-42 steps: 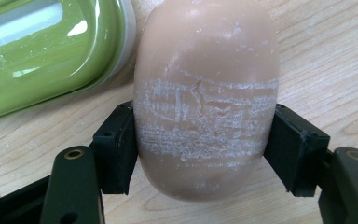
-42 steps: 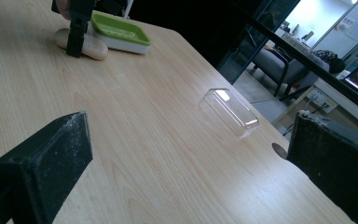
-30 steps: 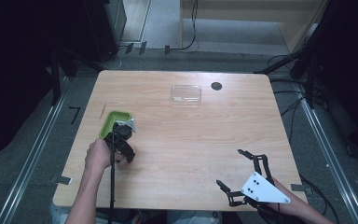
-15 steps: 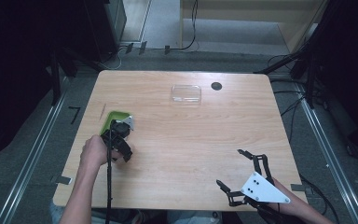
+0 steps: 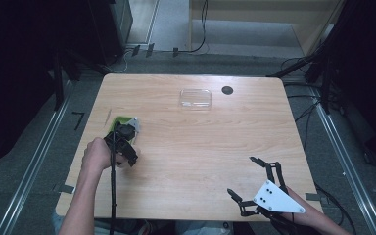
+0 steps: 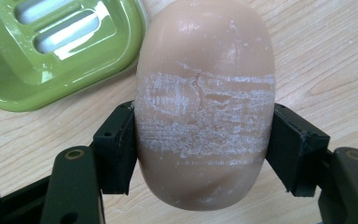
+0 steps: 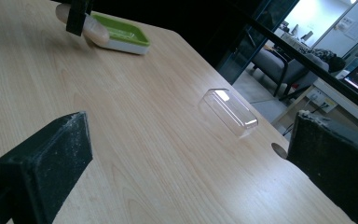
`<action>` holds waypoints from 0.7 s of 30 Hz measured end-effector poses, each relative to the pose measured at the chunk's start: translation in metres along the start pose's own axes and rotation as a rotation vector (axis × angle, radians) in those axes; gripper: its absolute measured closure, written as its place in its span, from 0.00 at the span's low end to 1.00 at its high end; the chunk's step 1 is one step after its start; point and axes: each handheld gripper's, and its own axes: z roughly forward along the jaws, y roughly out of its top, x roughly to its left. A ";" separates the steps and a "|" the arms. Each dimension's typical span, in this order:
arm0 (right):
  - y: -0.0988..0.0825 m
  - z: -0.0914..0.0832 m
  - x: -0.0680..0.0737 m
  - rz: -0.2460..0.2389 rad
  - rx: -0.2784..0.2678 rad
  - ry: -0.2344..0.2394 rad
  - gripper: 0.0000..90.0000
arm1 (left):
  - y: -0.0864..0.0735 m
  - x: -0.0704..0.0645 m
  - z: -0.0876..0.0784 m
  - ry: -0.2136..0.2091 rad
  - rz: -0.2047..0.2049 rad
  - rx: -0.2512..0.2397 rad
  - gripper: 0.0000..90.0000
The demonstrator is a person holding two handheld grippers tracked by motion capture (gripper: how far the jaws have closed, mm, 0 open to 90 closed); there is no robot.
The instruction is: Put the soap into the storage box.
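At the left side of the wooden table (image 5: 196,147), seen from the high view, the left gripper (image 5: 127,131) sits in the person's left hand (image 5: 97,155), with the forearm coming up from the bottom edge. Its jaws are clamped on a bar of soap (image 6: 205,102), a smooth beige oval with a scuffed, whitish band across its middle. In the left gripper view the two black pads press against the soap's flanks, one on each side, and the bar stands out past them toward the table. Just beside the soap, up and to the left in that view, lies a green soap dish (image 6: 51,51) with slotted drainage holes in its floor; whether the soap touches the dish's rim cannot be told. From above, the dish (image 5: 120,119) peeks out at the far side of the gripper, near the table's left edge.

Farther right, toward the far edge of the table, a clear plastic lid (image 5: 195,98) lies flat, well apart from the dish. Just to its right is a small dark round hole (image 5: 227,90) in the tabletop.

Near the table's front right corner the right gripper (image 5: 244,179) rests with its grey three-cornered plate on top. Its jaws are spread wide with nothing between them; the right gripper view looks past both black pads at the lid (image 7: 230,112) and, farther off, the soap and dish.
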 end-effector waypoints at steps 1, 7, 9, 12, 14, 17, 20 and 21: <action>0.000 0.000 0.000 0.001 0.001 0.001 0.00 | 0.001 0.001 -0.001 -0.002 0.001 -0.004 0.37; 0.000 0.000 0.000 0.002 0.001 0.001 0.00 | 0.003 0.004 -0.007 -0.007 0.000 -0.002 0.37; 0.000 0.000 0.000 0.001 0.001 0.001 0.00 | 0.004 0.006 -0.010 -0.007 0.002 -0.003 0.37; 0.000 0.000 0.000 0.001 0.001 0.000 0.00 | 0.006 0.007 -0.013 -0.007 0.002 -0.009 0.37; 0.000 0.000 0.000 0.000 -0.001 0.001 0.00 | 0.007 0.009 -0.017 -0.003 -0.001 -0.013 0.37; 0.000 0.000 0.000 0.000 0.000 0.001 0.00 | 0.009 0.011 -0.021 0.000 -0.004 -0.018 0.37; 0.000 0.000 0.000 0.002 0.001 0.000 0.00 | 0.010 0.014 -0.024 0.001 -0.004 -0.018 0.37; 0.000 0.000 0.000 0.005 0.001 0.001 0.00 | 0.011 0.015 -0.024 0.000 -0.009 -0.018 0.37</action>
